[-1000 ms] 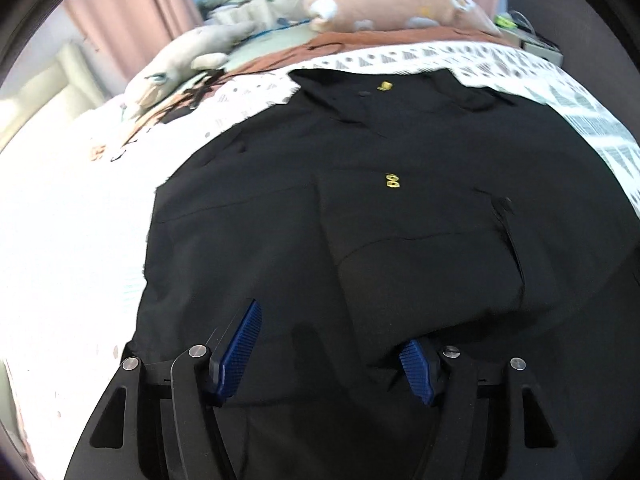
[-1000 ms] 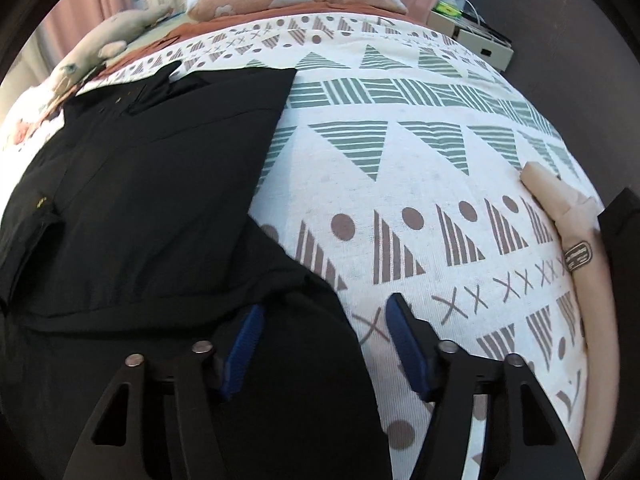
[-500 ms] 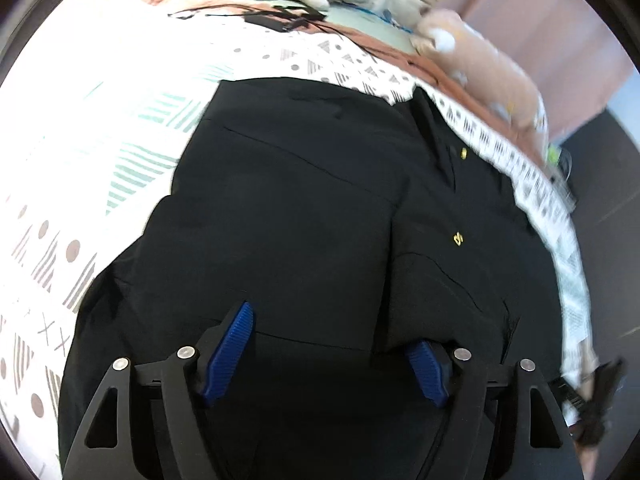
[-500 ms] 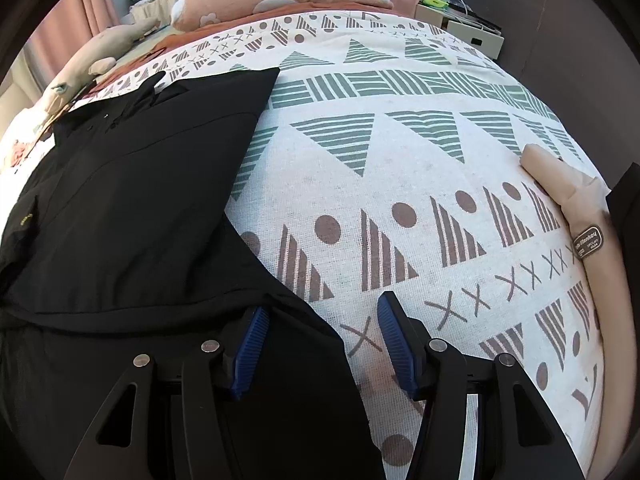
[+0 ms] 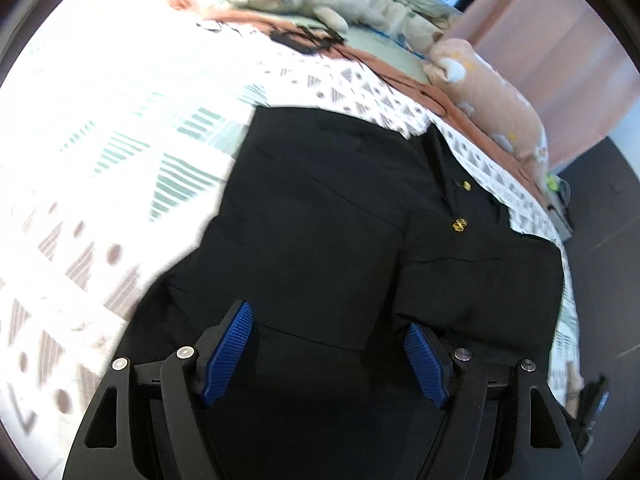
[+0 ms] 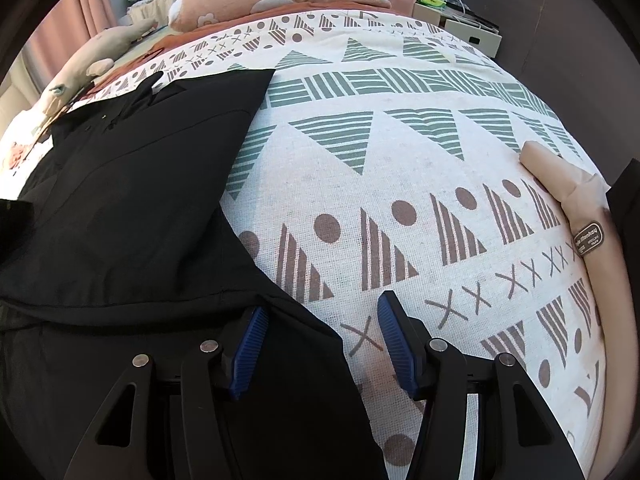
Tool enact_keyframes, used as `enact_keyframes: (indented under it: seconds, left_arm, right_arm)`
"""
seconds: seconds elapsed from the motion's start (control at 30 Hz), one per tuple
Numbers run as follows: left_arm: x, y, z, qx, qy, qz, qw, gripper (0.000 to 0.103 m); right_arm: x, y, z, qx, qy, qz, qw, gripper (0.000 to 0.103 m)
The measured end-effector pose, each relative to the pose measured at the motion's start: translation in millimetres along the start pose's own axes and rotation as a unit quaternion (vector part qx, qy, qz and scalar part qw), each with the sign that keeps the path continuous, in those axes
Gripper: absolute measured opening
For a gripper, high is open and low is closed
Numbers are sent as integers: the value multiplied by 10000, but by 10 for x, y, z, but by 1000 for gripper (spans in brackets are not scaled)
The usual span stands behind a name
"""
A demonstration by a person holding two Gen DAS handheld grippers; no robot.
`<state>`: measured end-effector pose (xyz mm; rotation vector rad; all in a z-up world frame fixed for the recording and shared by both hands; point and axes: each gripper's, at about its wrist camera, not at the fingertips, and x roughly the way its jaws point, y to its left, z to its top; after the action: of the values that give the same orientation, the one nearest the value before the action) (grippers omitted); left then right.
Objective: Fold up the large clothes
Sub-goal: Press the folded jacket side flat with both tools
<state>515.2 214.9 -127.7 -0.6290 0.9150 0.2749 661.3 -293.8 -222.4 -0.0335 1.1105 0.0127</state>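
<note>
A large black garment (image 5: pixel 340 232) with a small yellow logo (image 5: pixel 459 225) lies spread on the patterned bedspread (image 5: pixel 120 168). Its sides look folded inward. My left gripper (image 5: pixel 328 348) is open and empty, just above the garment's lower part. In the right wrist view the same garment (image 6: pixel 132 200) fills the left side. My right gripper (image 6: pixel 320 344) is open and empty over the garment's right lower edge, one finger above the cloth, the other above the bedspread (image 6: pixel 400 160).
Plush toys (image 5: pixel 304 0) and a pink pillow (image 5: pixel 492 104) lie at the head of the bed. A beige item with a label (image 6: pixel 584 232) lies at the bed's right edge. A white bedside unit (image 6: pixel 460 24) stands beyond.
The left gripper has swung to the left side of the garment and now looks across it. The right gripper has edged slightly forward along the garment's right edge. Both stay open.
</note>
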Motion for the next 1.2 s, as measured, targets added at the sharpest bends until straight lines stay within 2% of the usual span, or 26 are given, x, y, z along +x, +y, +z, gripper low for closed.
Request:
enact_keyframes:
  seconds: [0.07,0.17,0.27,0.53,0.77,0.93,1.2]
  left_arm:
    - [8,53,28,-73,41,-78,9999,76]
    - [-66,26,52,249,-173,301,9991,76]
    - [-181,129,107,131,-497,721,9961,76]
    - [-414,410,153,294,-466,499,9972,76]
    - [-666,420,-91,769,-376,346,9957,77]
    - [-937,423,-352,1075,-416,267,9930,89]
    - [-1476,550,-704,1123,-574,-82,9920,97]
  right_arm:
    - [2,-3,-2,8,-4,-1,10000,56]
    - [3,-18,2,61,3,2,10000,56]
    - [-3,-37,12,151,18,37,9999,56]
    - [-120,-91,-54,333,-21,113,9994,55]
    - [-455,-234,-210,431,-302,356,9980,55]
    - [-820,-269,-367,382,-580,494,9964,55]
    - [-1400,-323,-721,216,-853,851,9925,56]
